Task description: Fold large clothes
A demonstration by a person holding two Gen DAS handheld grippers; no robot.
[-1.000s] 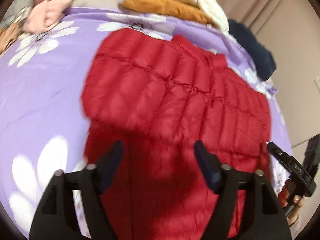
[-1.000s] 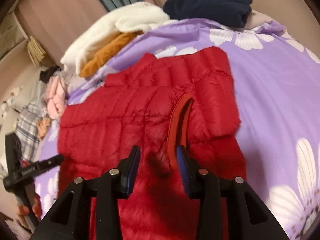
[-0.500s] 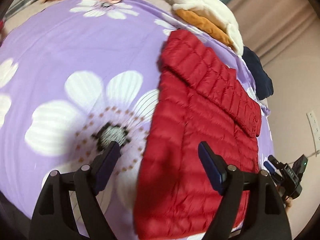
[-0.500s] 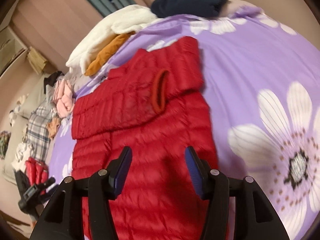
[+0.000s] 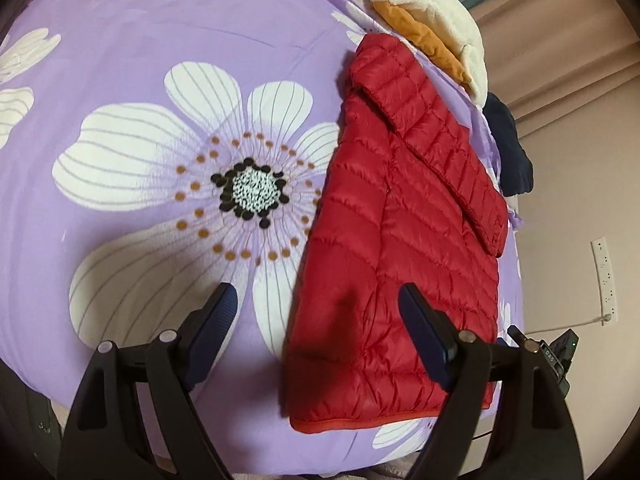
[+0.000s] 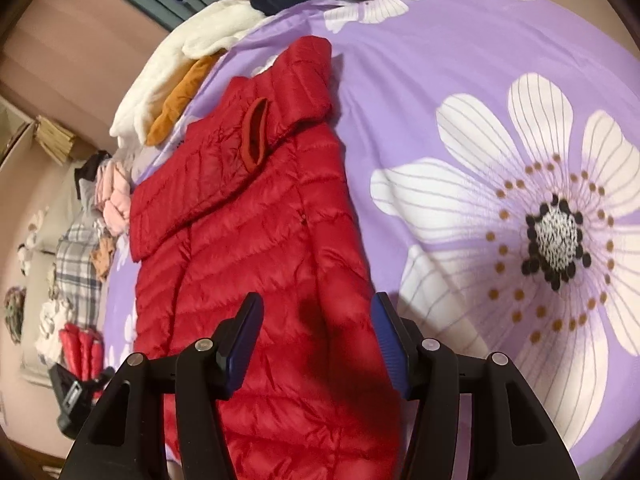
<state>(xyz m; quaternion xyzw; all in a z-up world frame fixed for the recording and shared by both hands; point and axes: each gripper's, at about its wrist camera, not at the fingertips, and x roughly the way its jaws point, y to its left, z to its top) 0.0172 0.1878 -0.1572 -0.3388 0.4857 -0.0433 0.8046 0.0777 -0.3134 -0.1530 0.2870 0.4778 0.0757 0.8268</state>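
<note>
Our red jacket (image 5: 400, 248) lies flat on the bed (image 5: 132, 80), both sleeves already folded across its top. Our left gripper (image 5: 318, 320) and right gripper (image 6: 316, 332) hover released, jaws opening, gripping nothing. Folding the body, we judge, remains.

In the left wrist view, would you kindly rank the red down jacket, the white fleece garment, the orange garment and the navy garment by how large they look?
1. red down jacket, far the largest, though nearest the camera.
2. white fleece garment, partly cut off by the frame.
3. and 4. orange garment and navy garment: look alike, each partly hidden, so unranked.
</note>
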